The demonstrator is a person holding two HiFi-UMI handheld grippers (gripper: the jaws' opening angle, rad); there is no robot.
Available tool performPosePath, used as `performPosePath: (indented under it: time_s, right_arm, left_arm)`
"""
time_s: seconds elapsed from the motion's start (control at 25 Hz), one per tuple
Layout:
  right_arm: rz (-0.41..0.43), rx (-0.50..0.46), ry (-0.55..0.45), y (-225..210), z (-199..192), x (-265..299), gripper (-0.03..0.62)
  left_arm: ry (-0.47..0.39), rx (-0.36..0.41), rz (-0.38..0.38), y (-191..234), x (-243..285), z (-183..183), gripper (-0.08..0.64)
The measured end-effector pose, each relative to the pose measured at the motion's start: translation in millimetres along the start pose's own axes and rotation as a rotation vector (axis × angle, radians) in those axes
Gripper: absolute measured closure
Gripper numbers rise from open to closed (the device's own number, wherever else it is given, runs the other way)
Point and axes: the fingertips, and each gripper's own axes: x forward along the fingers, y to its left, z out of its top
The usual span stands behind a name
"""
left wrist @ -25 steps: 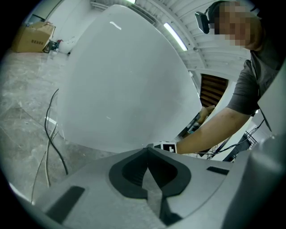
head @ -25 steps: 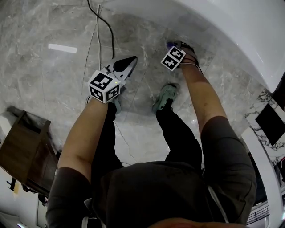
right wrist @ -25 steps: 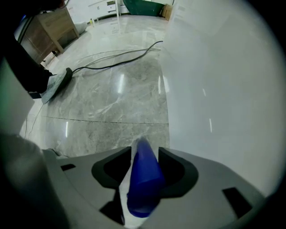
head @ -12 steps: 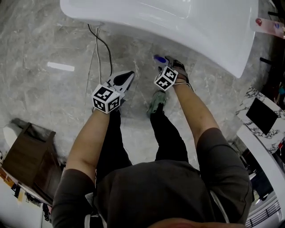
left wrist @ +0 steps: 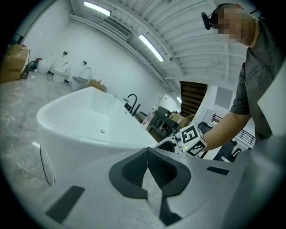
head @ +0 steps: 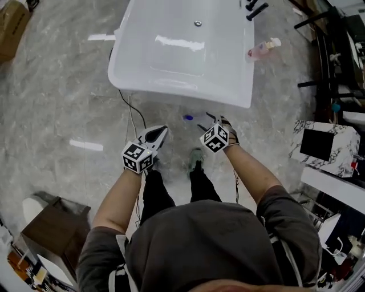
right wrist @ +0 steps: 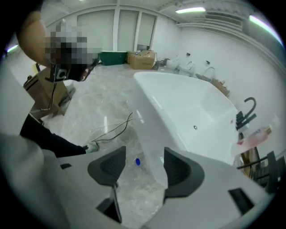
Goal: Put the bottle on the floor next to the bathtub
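A clear bottle with a blue cap [head: 188, 118] rests on the marble floor just in front of the white bathtub [head: 171, 68]. In the right gripper view its cap [right wrist: 137, 162] shows far below, beside the tub's wall [right wrist: 149, 134]. My right gripper [head: 206, 121] hangs above and right of the bottle, apart from it. Its jaws [right wrist: 144, 157] stand wide and are closing, with nothing between the pads. My left gripper [head: 162, 130] is left of the bottle, shut and empty, its tips meeting [left wrist: 147, 152].
A pink bottle [head: 262, 48] lies on the tub's far rim near a black faucet [head: 254, 8]. A cable [head: 130, 111] runs across the floor by the tub's left corner. A wooden cabinet [head: 54, 234] stands behind left, and a marble counter [head: 325, 148] at right. My feet [head: 195, 159] are below the grippers.
The view has pulled back and up from the floor. My right gripper has lifted off the bottle with open jaws, leaving it on the floor. The left gripper stayed shut.
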Motion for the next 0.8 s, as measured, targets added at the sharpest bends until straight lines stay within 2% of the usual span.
performPosePath:
  time_s: [0.12,0.24,0.44,0.52,0.64,0.8]
  right_arm:
    - [-0.034,0.126,-0.067,-16.6,30.9,-78.8,0.337]
    - [-0.045,0.237,-0.175,-21.0,64.9,-155.2,0.36]
    - [-0.099,0.328,-0.402,-22.2,112.7,-278.4,0.402]
    - [-0.115,0.348,-0.507,-19.3,127.9,-320.9,0.433]
    - [-0.12,0.415,-0.666,-18.0,139.0,-376.9,0.467]
    - [-0.107,0.503,-0.833,-27.7,122.6,-433.0,0.529]
  left_arm:
    - [-0.016,0.059,-0.037,-35.4,-23.3,55.1,0.557]
    - [-0.016,0.121,-0.08,-72.1,-48.4,98.8,0.557]
    - [-0.031,0.192,-0.174,-138.5,-91.7,156.0,0.557]
    - [-0.022,0.251,-0.205,-156.9,-109.4,174.6,0.557]
    - [-0.029,0.309,-0.227,-177.9,-130.5,201.1,0.557]
    - [-0.089,0.303,-0.202,-208.4,-131.7,228.0,0.557]
